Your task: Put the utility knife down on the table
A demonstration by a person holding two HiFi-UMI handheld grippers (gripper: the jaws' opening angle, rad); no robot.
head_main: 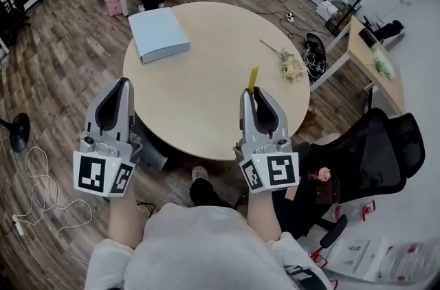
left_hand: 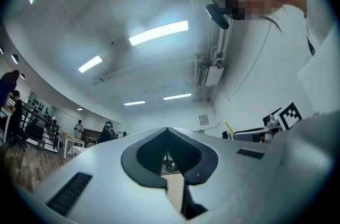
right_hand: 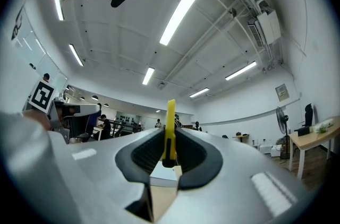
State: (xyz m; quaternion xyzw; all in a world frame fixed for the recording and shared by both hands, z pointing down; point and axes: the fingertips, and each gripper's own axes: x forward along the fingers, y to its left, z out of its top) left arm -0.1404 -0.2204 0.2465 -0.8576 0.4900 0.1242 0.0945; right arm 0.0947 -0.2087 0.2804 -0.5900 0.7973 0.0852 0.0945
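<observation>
Right gripper view first: the right gripper (right_hand: 169, 158) has its jaws closed on a yellow utility knife (right_hand: 170, 127). They pinch it near its lower end, so most of the slim body stands up past the jaw tips toward the ceiling lights. In the head view the knife pokes out beyond the jaws over the near right part of the round table (head_main: 206, 99). It appears to be held above the wood rather than touching it.

The left gripper (head_main: 124, 84) sits at the near left edge of the table with its jaws together and nothing between them.

The knife hasn't been laid down yet, so that is the step in hand. I'd tip the right gripper forward and down until the knife's long side is level with the table, then lower it until the body rests on the wood. Only then should the jaws part. If they let go while it points up, it would likely drop and skid.

There is plenty of bare wood straight ahead. A pale blue folder (head_main: 159, 34) lies at the far left and a sprig of flowers (head_main: 290, 65) at the far right, both well apart from the knife. I can't tell whether the blade is out, so I'd draw the gripper back along its own line once the jaws are open. The left gripper can stay where it is.
</observation>
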